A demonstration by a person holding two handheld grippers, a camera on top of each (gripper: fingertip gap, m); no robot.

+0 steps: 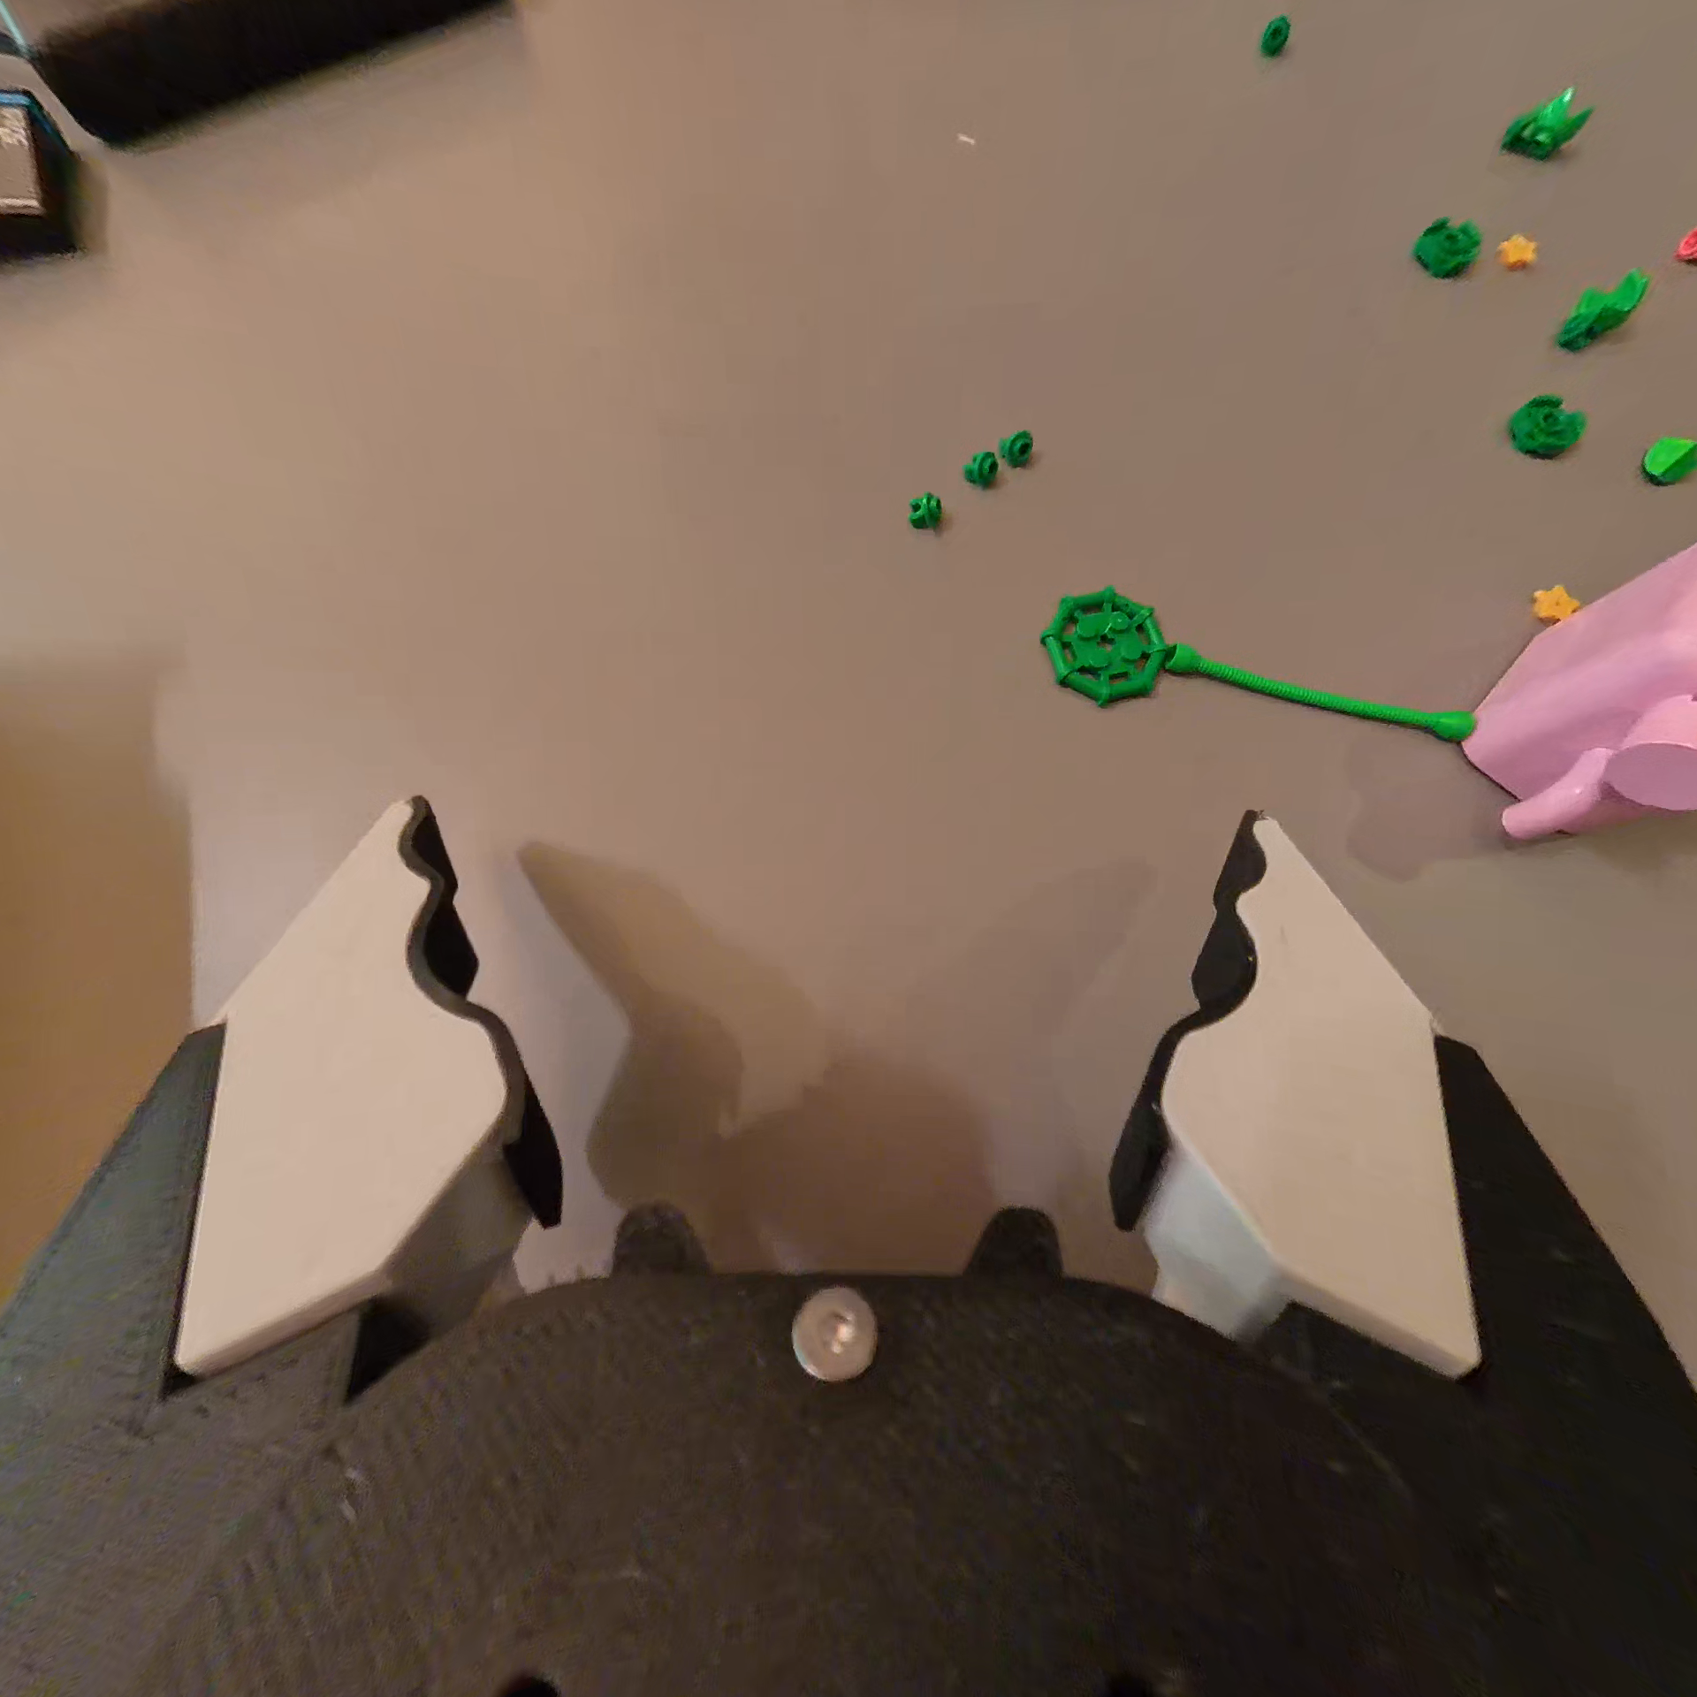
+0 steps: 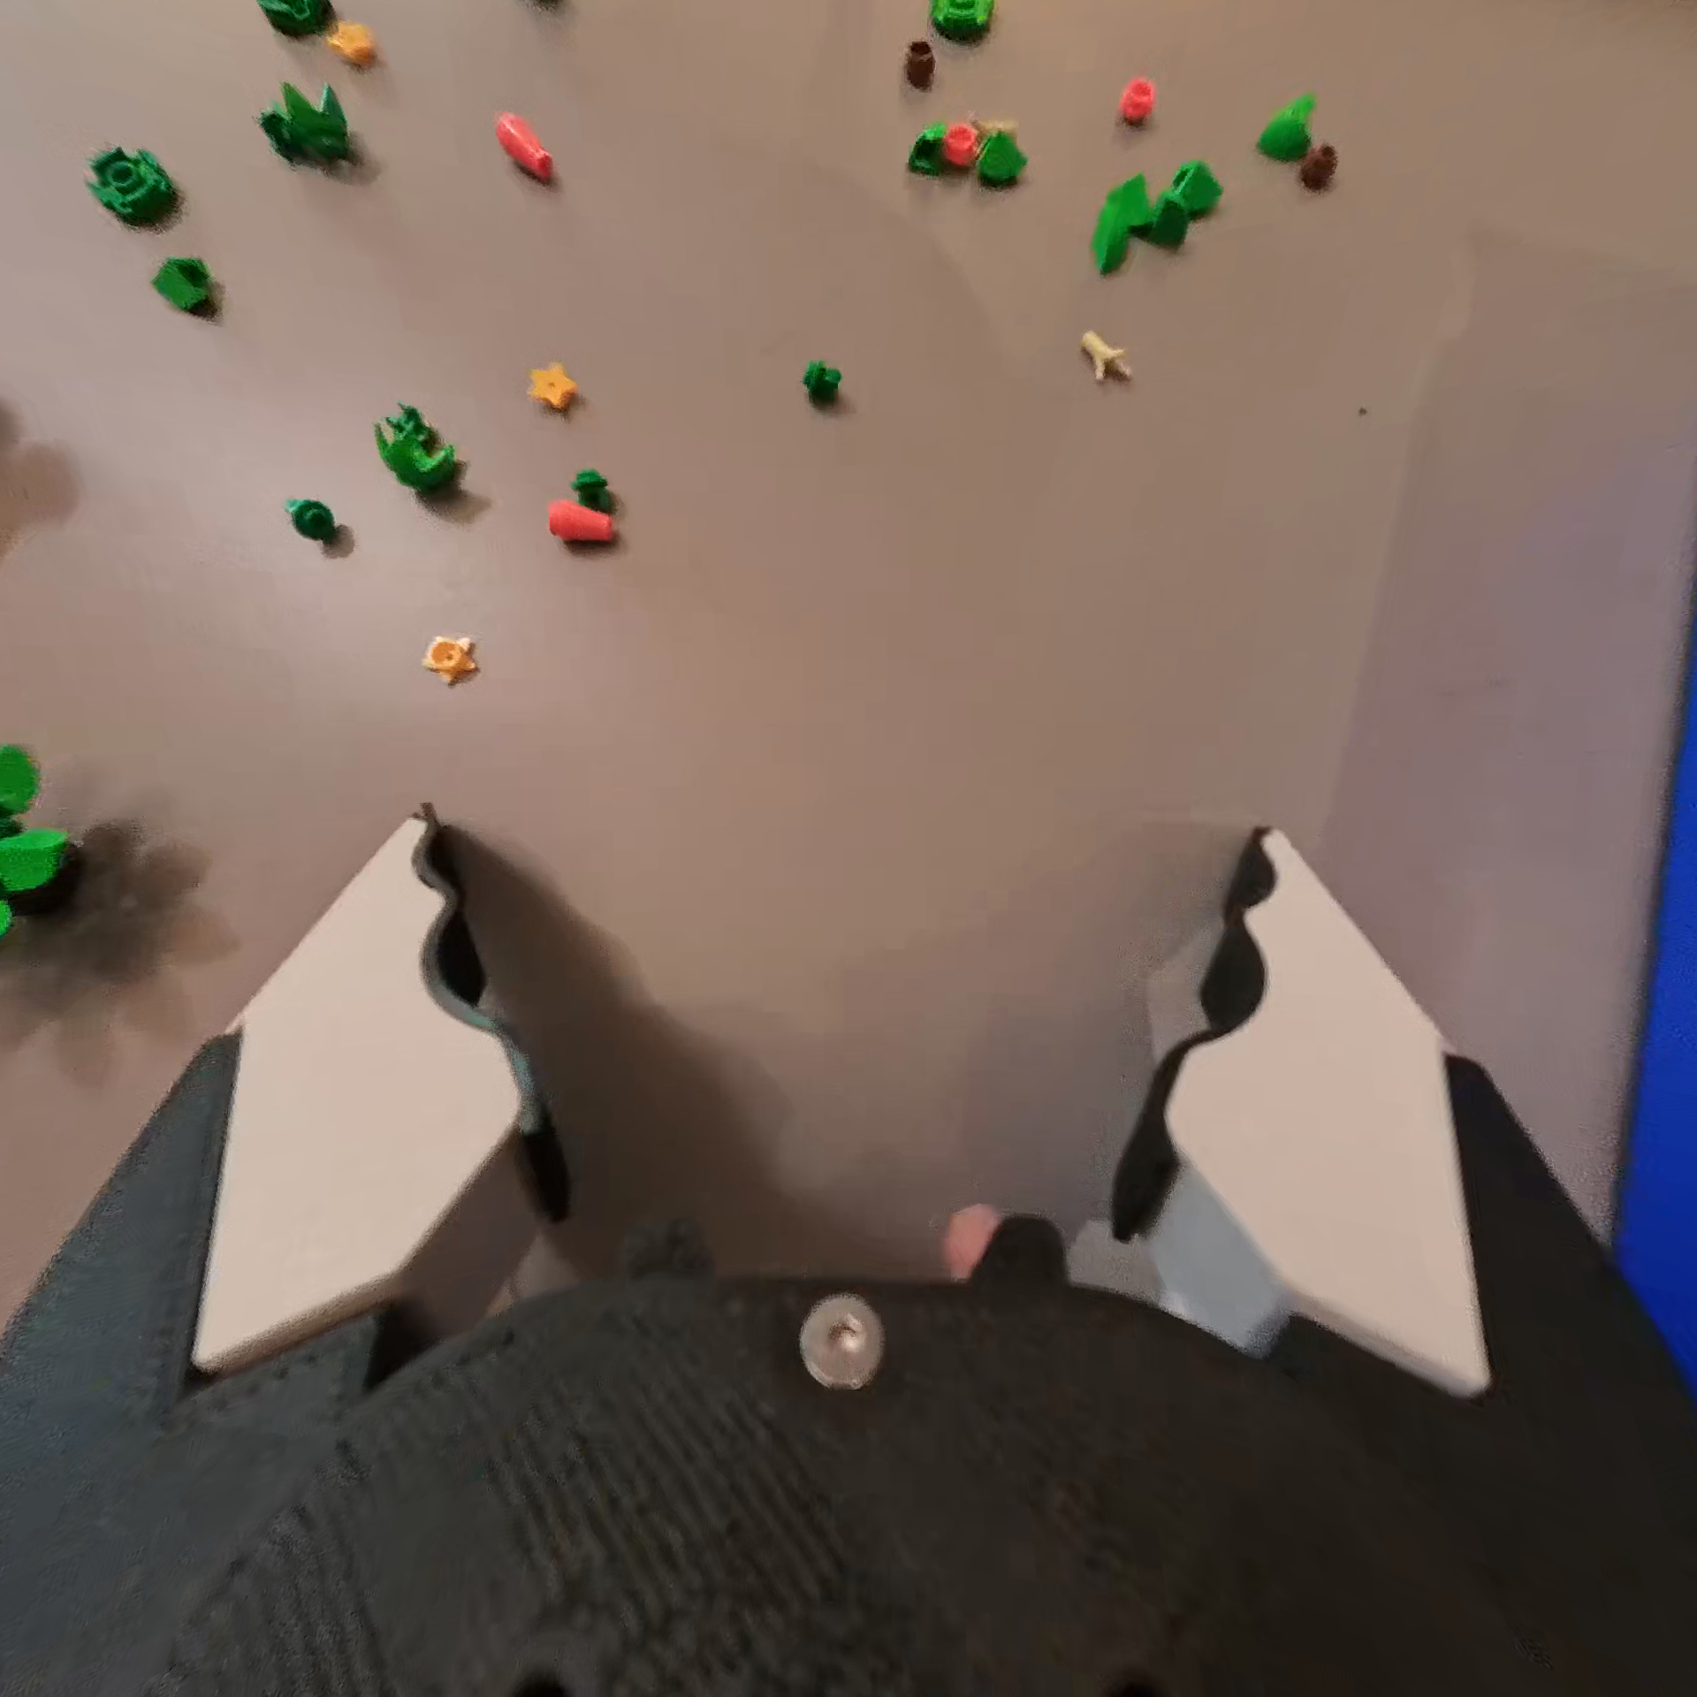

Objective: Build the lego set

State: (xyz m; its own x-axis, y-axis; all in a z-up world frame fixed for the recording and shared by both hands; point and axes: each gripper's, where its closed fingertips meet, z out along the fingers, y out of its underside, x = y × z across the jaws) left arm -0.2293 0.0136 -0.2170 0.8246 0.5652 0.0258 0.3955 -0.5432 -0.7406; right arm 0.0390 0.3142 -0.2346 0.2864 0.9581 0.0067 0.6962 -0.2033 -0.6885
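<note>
The lego set lies unbuilt, its pieces scattered loose over the grey-brown table (image 1: 643,459). The one joined part in sight is a green web-shaped wheel (image 1: 1102,648) on a ribbed green stem (image 1: 1313,693), lying flat; the far end of the stem touches a pink moulded piece (image 1: 1598,698) at the right edge of the left wrist view. Beyond the wheel, three small green round studs (image 1: 981,469) sit in a short row, and farther off to its right lie green leaf pieces (image 1: 1602,312), green rosette pieces (image 1: 1446,248) and orange star pieces (image 1: 1517,250).

The right wrist view shows more of the spread: a red cone (image 2: 580,522) just beside a small green stud, an orange star (image 2: 450,657), a spiky green plant piece (image 2: 415,452), a tan twig piece (image 2: 1105,355), and red and brown round studs farther out.

These pieces look light, hard and smooth, so they will likely skid or pop out under an off-centre squeeze. The stem appears thin and flexible; the wheel's rim or the stem's thicker end seems the safer hold.

The left gripper (image 1: 836,808) hangs over bare table, short of the wheel and to its left, fingers spread wide and empty. The right gripper (image 2: 845,822) is likewise wide and empty, above bare table, with the orange star nearest.
</note>
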